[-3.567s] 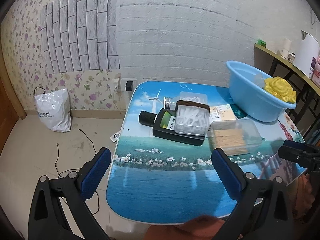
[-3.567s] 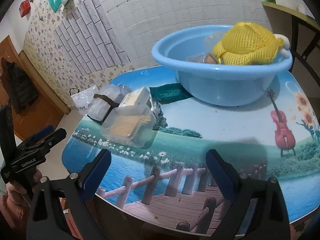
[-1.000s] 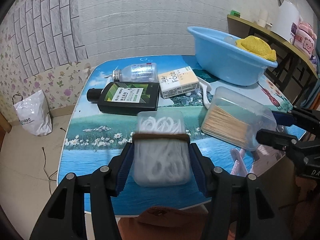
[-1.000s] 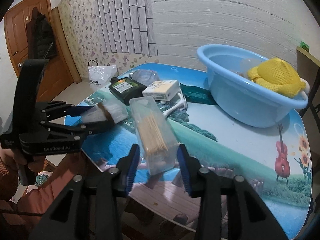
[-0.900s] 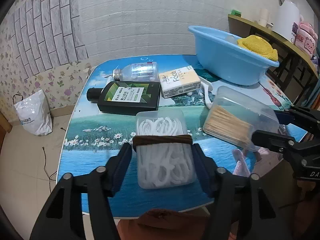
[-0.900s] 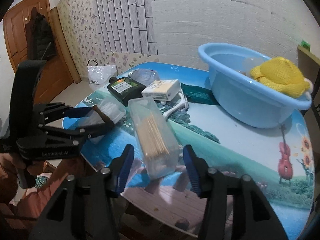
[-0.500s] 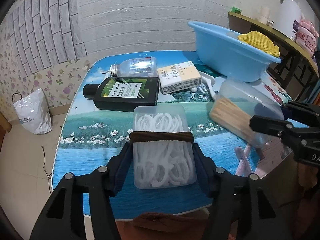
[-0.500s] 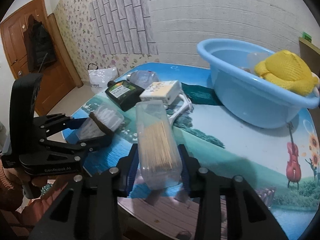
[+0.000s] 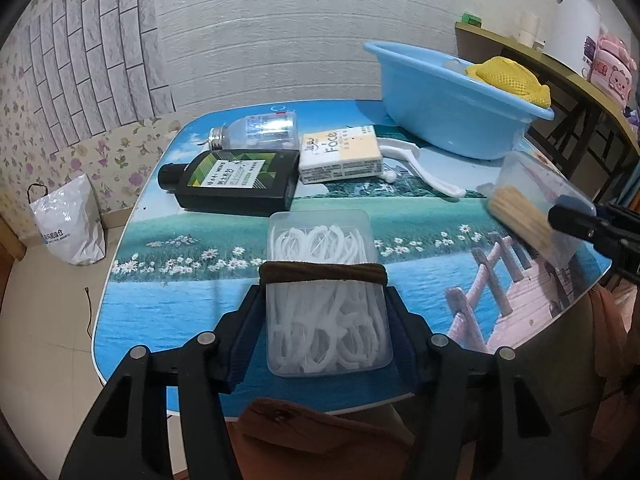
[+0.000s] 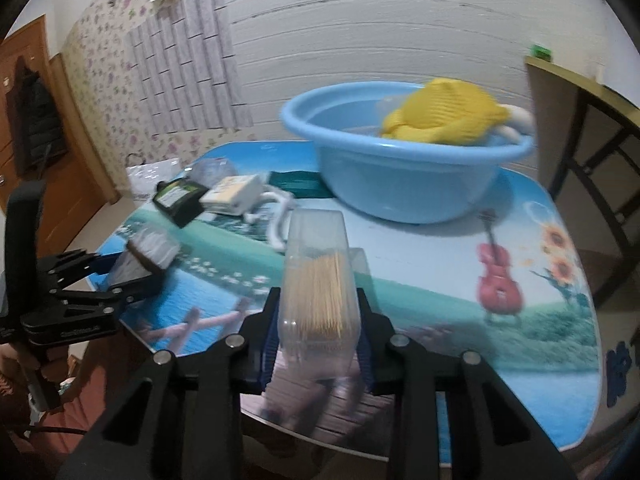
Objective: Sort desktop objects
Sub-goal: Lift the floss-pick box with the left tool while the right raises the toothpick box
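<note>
Left gripper [image 9: 325,322] pinching floss box [image 9: 322,280]; right gripper [image 10: 318,326], jaws just closing, clamping toothpick box [image 10: 318,276]; basin [image 10: 400,184] at one o'clock.

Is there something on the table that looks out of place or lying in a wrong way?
Two bottles lie on their sides at the table's far left: the dark bottle and the clear bottle behind it. Nothing looks spilled or broken.
</note>
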Tool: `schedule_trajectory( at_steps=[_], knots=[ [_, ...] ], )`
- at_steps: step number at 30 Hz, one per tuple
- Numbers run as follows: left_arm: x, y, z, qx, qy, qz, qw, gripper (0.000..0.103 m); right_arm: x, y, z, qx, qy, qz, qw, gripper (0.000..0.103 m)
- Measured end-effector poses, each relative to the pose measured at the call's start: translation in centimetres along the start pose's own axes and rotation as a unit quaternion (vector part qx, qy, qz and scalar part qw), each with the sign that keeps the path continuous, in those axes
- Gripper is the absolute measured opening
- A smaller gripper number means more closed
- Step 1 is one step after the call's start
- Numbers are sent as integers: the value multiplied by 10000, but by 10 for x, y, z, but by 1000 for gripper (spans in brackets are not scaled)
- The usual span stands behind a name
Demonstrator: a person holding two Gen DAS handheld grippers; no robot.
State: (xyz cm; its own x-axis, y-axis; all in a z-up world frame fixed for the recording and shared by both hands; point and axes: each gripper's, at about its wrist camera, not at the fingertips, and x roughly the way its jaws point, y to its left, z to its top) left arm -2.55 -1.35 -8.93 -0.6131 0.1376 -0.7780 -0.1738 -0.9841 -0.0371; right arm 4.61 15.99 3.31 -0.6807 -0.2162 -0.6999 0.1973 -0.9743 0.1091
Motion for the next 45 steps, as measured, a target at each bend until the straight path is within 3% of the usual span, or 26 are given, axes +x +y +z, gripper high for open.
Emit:
schedule_trajectory(
  at_steps=[5,21,31,35,43,45],
  knots=[
    [0,-1,0,-53,21,8,10000,58,-6,-17,-7,176,-79,-166,9997,32],
    [4,-4,-3,25,-187,124,9997,60,1,-12,-10,52,-132,-222,9997,32],
    [6,-2,-5,-16,-400,170,9991,68,10,-11,-6,-121,-250,-157,9995,32],
    [8,-6,-5,80,-382,92,9992,81,18,-13,-1,-122,-196,-99,9997,32],
    [7,-7,-7,87,-449,49,9989,82,30,-12,-4,-85,-59,-125,9999,33],
    [7,-8,-7,91,-472,48,9988,83,36,-14,-6,-27,74,-162,9998,38]
  ],
)
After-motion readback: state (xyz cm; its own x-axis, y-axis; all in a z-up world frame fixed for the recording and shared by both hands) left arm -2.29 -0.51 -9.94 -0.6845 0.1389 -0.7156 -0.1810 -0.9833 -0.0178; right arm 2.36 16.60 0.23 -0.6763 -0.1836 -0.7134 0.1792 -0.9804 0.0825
